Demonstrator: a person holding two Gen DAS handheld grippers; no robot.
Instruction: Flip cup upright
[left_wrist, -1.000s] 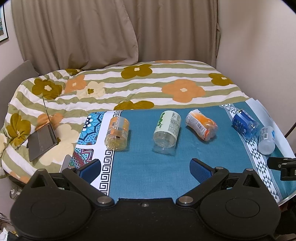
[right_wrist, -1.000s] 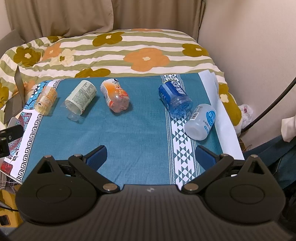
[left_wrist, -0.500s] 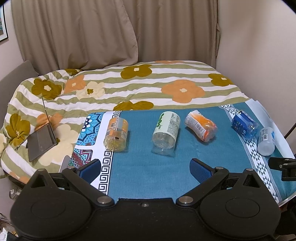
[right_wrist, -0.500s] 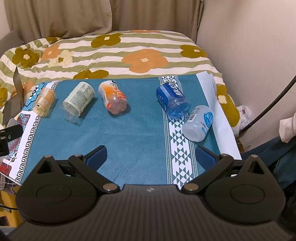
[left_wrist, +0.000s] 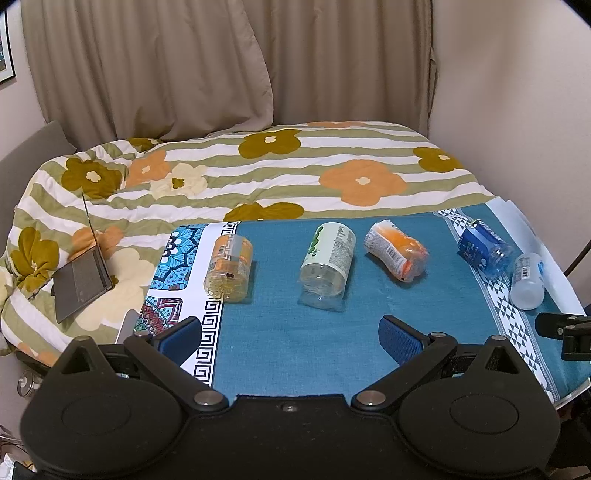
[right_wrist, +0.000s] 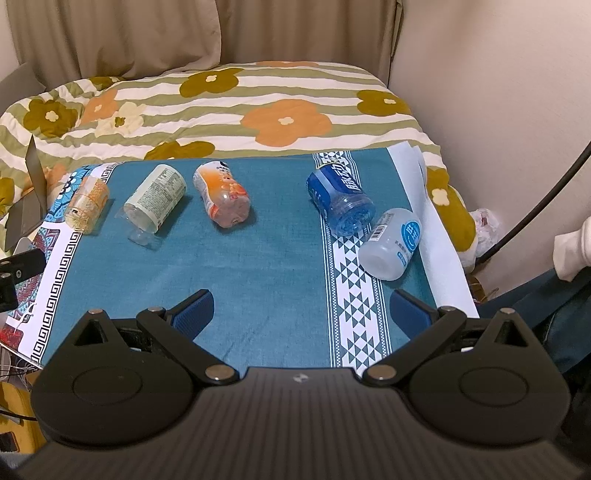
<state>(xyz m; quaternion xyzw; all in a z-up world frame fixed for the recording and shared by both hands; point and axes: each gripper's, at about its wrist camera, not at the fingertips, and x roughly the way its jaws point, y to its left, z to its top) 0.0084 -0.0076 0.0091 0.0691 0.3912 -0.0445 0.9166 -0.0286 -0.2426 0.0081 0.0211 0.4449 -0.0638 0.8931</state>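
Several cut-bottle cups lie on their sides in a row on the teal cloth (left_wrist: 295, 339): a yellow-orange cup (left_wrist: 229, 271) (right_wrist: 86, 205), a green-white cup (left_wrist: 327, 264) (right_wrist: 155, 203), an orange cup (left_wrist: 395, 250) (right_wrist: 223, 199), a blue cup (left_wrist: 484, 253) (right_wrist: 341, 199) and a clear white cup (left_wrist: 528, 280) (right_wrist: 389, 243). My left gripper (left_wrist: 290, 338) is open and empty, near the front edge, well short of the cups. My right gripper (right_wrist: 301, 312) is open and empty, in front of the blue and white cups.
A floral striped quilt (left_wrist: 295, 173) covers the bed behind the table. An open laptop (left_wrist: 83, 277) lies on it at the left. The wall (left_wrist: 517, 110) stands close on the right. A black cable (right_wrist: 546, 199) hangs at the right.
Both grippers have drawn back and risen slightly; the cups sit a little farther away in both views. No cup has moved. Both grippers stay open.
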